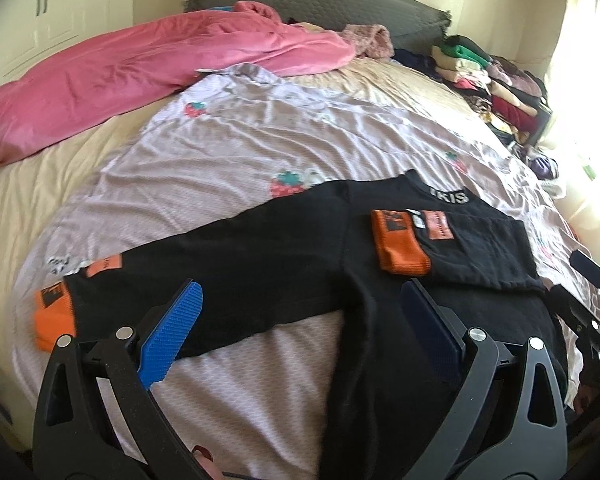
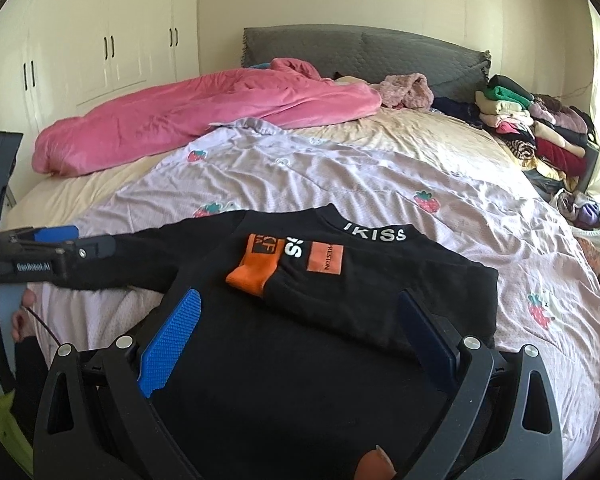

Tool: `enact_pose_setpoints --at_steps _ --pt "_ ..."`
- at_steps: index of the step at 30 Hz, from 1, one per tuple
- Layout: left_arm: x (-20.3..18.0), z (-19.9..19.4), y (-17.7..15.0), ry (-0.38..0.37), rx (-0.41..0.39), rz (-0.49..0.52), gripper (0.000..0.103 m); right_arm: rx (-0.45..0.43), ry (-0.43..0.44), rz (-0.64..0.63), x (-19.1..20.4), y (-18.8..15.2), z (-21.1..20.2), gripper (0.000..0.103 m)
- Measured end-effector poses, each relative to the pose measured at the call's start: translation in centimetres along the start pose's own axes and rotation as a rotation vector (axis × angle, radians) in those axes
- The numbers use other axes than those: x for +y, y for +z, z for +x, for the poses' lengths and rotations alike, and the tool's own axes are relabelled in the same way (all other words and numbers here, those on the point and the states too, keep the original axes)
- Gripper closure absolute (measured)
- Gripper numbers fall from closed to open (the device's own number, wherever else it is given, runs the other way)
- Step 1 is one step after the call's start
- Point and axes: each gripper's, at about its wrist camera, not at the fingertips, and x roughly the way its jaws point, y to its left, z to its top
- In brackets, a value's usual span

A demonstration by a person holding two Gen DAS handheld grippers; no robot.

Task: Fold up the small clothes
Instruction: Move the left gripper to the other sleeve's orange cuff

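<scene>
Black fabric fills the near part of both views: a sweater [image 2: 340,312] with orange cuffs lies on the lilac strawberry sheet [image 2: 340,188] of the bed. Its right sleeve [image 2: 300,276] is folded across the chest, and the left sleeve [image 1: 188,276] is stretched out flat to the side. The left gripper [image 1: 300,312] hangs low over the sweater near the armpit of the stretched sleeve, its fingers spread wide and holding nothing. The right gripper [image 2: 300,320] is above the lower body of the sweater, also spread wide and empty. In the right view the left gripper is seen from the side at the left edge, with part of a hand [image 2: 20,316] on its handle; the frame cuts off most of the hand. The hem of the sweater is hidden under the gripper bodies. A pink blanket [image 1: 140,76] and a pile of clothes [image 2: 540,132] lie at the far end, well apart from the sweater.
</scene>
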Motion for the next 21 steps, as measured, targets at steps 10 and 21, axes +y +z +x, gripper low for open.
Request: enact_pose_setpoints --at_steps 10,21 --pt "6.0 -0.5 -1.5 0.086 0.013 -0.103 0.01 0.022 0.018 -0.039 1.2 -0.6 1.1 0.006" --pt "13.8 -1.6 -3.6 0.202 0.016 -0.281 0.01 0.033 0.045 -0.105 3.1 -0.5 2.6 0.006"
